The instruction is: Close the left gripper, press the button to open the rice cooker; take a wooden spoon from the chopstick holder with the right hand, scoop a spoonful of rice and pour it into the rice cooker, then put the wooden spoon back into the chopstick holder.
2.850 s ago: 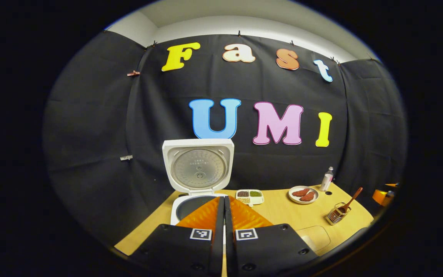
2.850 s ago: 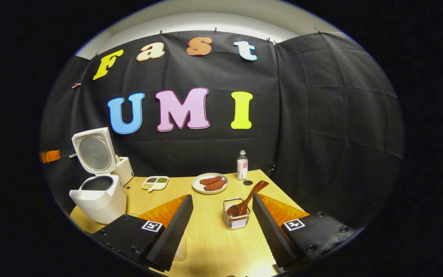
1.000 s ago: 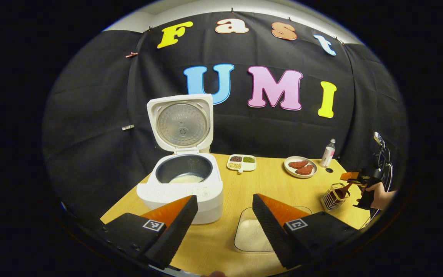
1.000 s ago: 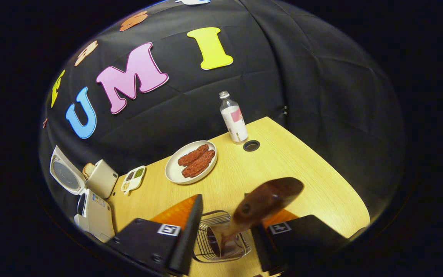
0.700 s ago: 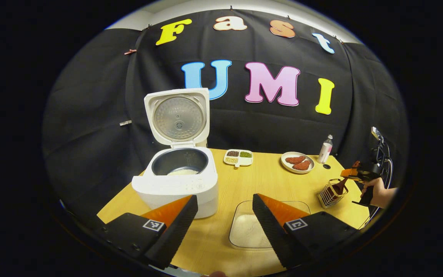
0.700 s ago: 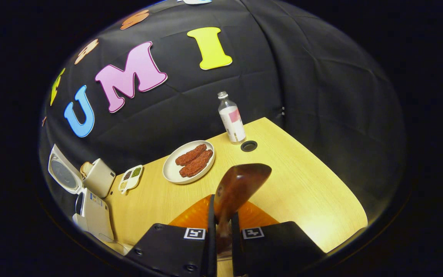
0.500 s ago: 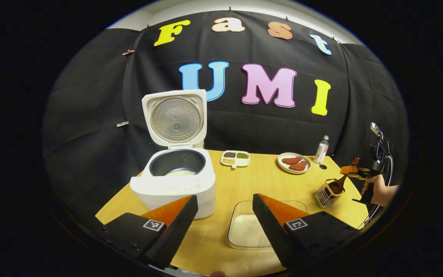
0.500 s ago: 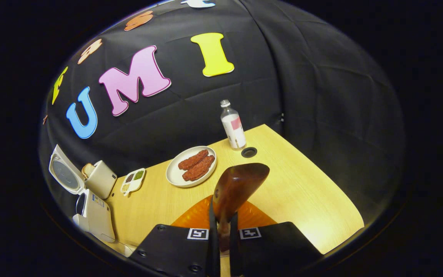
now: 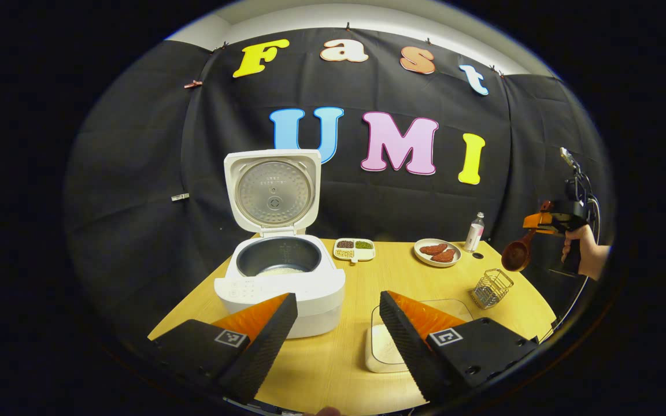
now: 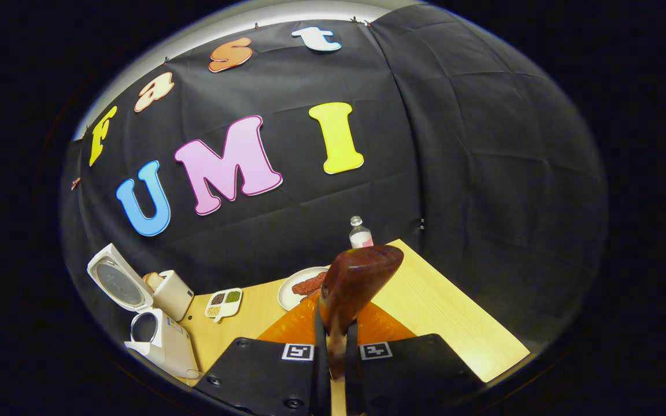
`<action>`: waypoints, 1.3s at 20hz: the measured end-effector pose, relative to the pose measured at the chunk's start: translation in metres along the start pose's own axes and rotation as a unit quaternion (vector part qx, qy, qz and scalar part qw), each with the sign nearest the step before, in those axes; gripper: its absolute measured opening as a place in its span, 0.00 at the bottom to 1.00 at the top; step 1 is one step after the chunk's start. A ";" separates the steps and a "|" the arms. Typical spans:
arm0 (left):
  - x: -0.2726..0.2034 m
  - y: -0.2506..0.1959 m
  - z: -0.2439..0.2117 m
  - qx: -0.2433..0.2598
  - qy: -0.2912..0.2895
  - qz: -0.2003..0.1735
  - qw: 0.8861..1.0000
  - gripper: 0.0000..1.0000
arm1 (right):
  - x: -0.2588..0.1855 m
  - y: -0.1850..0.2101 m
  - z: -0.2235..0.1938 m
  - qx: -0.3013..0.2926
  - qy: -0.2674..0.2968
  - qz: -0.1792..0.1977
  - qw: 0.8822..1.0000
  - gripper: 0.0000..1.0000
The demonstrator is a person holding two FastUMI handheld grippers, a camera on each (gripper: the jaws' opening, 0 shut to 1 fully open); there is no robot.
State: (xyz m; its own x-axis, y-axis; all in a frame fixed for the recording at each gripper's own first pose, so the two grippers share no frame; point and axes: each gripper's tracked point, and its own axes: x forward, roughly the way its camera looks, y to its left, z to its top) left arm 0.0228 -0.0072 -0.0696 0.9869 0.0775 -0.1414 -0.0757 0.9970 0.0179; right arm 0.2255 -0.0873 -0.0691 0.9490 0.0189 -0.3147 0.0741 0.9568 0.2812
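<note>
Clearly the spoon-fetching step is finishing: the right hand-held gripper (image 10: 330,341) has both fingers pressed on the handle of the wooden spoon (image 10: 351,283), whose broad handle end juts up ahead of the fingers in the right gripper view. In the left gripper view the same right hand-held gripper (image 9: 544,221) sits in a hand (image 9: 580,254) off the table's far right, and the wooden spoon (image 9: 517,254) hangs bowl-down in the air above the chopstick holder (image 9: 492,288), fully clear of it. That wire chopstick holder stands on the table (image 9: 339,364) near its right edge.

The rice cooker (image 9: 280,277) stands with its lid up and its dark pot exposed, with a pale patch at the bottom (so the button press looks done). The left hand-held gripper (image 9: 336,341) hovers with its fingers spread wide, gripping nothing, low over the near table between the rice cooker and the clear rice tray (image 9: 385,346).

Next, by my reading, comes the scoop: the spoon must travel left and down to that tray, just beside the rice cooker, with the bowl turned to dig into the white rice. The bowl hangs low from a high grip, so it may swing; a level carry to the pot will matter afterwards.
</note>
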 end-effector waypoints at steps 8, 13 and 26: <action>-0.019 0.055 -0.020 -0.025 -0.008 0.010 1.000 0.98 | -0.059 0.090 -0.021 -0.025 0.008 0.048 0.998 0.14; -0.041 0.077 -0.021 -0.013 -0.020 0.014 1.000 0.98 | -0.076 0.143 -0.045 -0.004 0.028 0.083 0.996 0.14; -0.070 0.092 -0.054 -0.017 -0.001 -0.001 1.000 0.98 | -0.089 0.193 -0.167 -0.082 0.086 0.123 0.985 0.14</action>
State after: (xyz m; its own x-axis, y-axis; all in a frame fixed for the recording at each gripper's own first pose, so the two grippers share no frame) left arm -0.0607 0.0790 -0.1120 0.9872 0.0763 -0.1402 -0.0793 0.9967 -0.0158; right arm 0.1042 0.1446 -0.1380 0.8654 0.2918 -0.4073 -0.2163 0.9508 0.2217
